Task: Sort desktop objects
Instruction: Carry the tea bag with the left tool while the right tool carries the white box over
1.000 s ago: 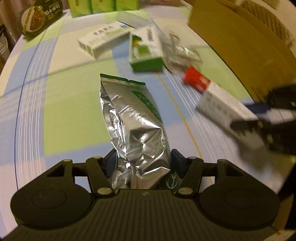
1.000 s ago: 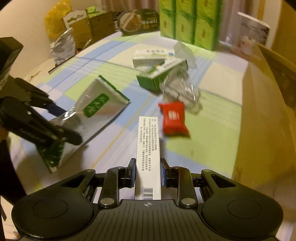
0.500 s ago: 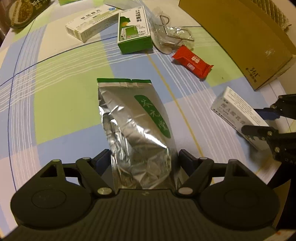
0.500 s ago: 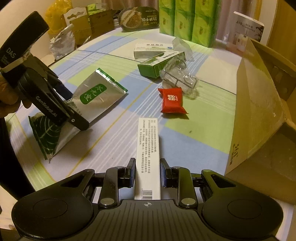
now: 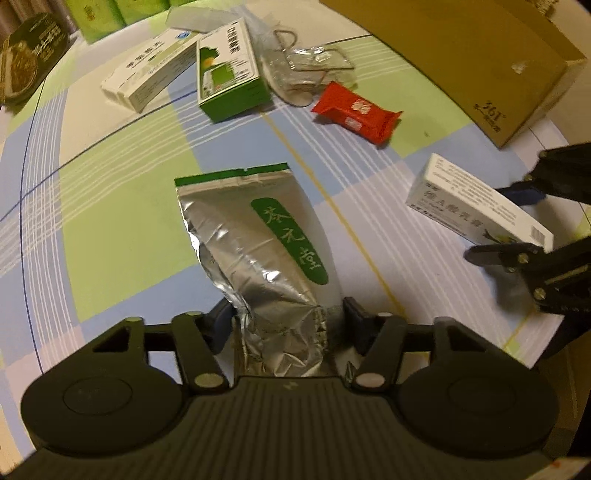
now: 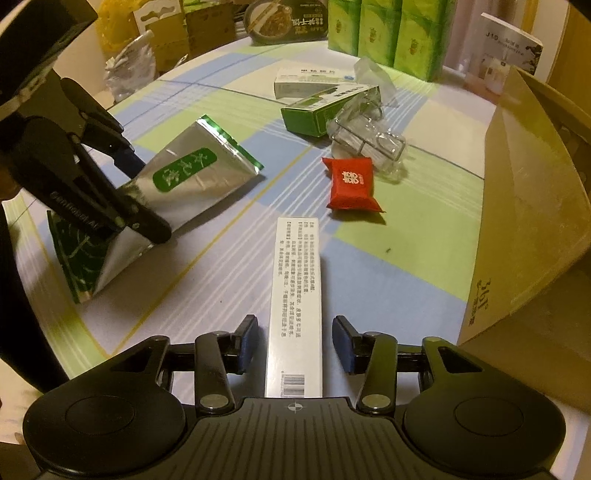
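Observation:
My left gripper [image 5: 284, 321] has its jaws spread around the lower end of a silver foil tea pouch [image 5: 258, 243] with a green label; the pouch lies on the table, and it also shows in the right wrist view [image 6: 184, 181]. My right gripper [image 6: 293, 339] is open, with gaps on both sides of a long white medicine box [image 6: 295, 295] lying between its fingers; that box shows at the right of the left wrist view [image 5: 476, 206]. A red snack packet [image 6: 351, 182] lies ahead of the box.
An open cardboard box [image 6: 528, 206] stands at the right. A green box [image 6: 317, 110], a white box [image 6: 310, 79] and a clear plastic wrapper with a wire frame [image 6: 369, 136] lie further back. Green packs [image 6: 384, 29] and a dark round tin [image 6: 284, 18] stand at the far edge.
Both grippers have opened: the right one has let go of the white box, and the left one's fingers have spread off the foil pouch, which has settled on the table.

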### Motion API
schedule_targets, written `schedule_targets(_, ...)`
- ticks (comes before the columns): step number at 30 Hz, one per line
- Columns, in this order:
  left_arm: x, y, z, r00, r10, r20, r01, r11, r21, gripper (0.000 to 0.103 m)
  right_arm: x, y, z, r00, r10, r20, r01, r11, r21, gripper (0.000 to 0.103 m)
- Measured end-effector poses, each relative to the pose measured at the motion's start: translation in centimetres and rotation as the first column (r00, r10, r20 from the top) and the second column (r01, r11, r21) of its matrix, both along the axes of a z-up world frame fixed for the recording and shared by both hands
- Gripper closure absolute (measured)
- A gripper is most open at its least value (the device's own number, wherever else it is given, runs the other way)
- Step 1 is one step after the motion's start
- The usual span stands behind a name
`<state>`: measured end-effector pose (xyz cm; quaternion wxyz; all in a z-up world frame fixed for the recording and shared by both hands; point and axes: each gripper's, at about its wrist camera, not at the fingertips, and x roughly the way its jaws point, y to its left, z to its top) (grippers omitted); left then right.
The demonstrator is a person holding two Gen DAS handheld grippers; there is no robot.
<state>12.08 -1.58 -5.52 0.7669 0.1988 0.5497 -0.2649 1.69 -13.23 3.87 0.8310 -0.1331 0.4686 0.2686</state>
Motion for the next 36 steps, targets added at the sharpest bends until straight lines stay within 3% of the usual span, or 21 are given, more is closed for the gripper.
schedule_targets(7, -0.6, 0.3, 0.2, 1.000, -0.019, -0.012, 0.019, 1.000, -0.017, 0.051, 1.0, 0.7, -0.2, 0.999, 0.036, -0.018, -0.036, 0.999, -0.024, 0.061)
schedule_targets(13, -0.6, 0.1, -0.3, 1.000, -0.023, -0.016, 0.023, 1.000, 0.010, 0.039, 1.2, 0.8, -0.2, 0.999, 0.036, -0.018, -0.037, 0.999, -0.029, 0.062)
schedule_targets(17, -0.7, -0.1, -0.4, 0.999, -0.039, -0.018, 0.039, 0.999, 0.030, 0.037, 1.1, 0.9, -0.1, 0.999, 0.032, -0.016, -0.033, 0.999, -0.020, 0.080)
schedule_targets(21, -0.8, -0.1, -0.1, 0.997, -0.072, -0.013, 0.072, 0.997, 0.036, 0.050, 0.7, 0.7, 0.0, 1.000, 0.022, -0.012, -0.022, 1.000, -0.006, 0.080)
schedule_targets(24, -1.2, -0.2, 0.4, 0.996, -0.093, -0.006, 0.093, 0.995, 0.046, 0.055, 0.2, 0.4, 0.7, 1.000, 0.009, 0.002, -0.009, 1.000, 0.004, 0.080)
schedule_targets(36, -2.5, 0.0, 2.8, 0.993, -0.115, 0.009, 0.115, 0.993, 0.011, 0.060, -1.3, -1.0, 3.5, 0.997, -0.042, 0.064, 0.039, 0.998, 0.042, 0.080)
